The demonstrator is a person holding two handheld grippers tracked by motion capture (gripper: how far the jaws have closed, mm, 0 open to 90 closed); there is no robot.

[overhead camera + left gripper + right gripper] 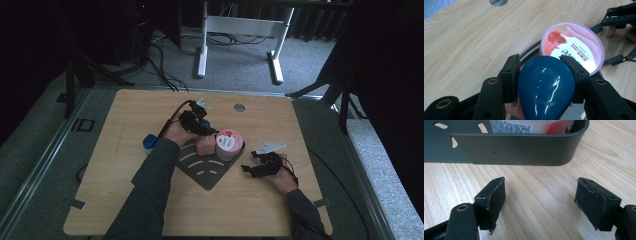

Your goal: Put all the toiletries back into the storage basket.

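My left gripper (541, 75) clamps a glossy dark blue teardrop-shaped cap (546, 87) just beside the round pink strawberry-printed tub (574, 47), which stands in the dark grey slotted metal tray (519, 150). My right gripper (540, 202) rests wide open over the wooden table (541, 215) near the tray's wall.

Between the left tongs (541, 72) sits a dark blue cap (546, 87), glossy and smooth like hard plastic, with bright glints on its dome. Just beyond it the tub (574, 47) has a shiny printed lid, pink and white. The tongs' pads (510, 75) look matt black and rubbery, frayed at the edges. Ahead of the right tongs (540, 202) stands a rack (519, 147) of smooth, matt dark grey sheet metal. The counter (544, 195) under them is pale wood-grain laminate with a soft sheen.
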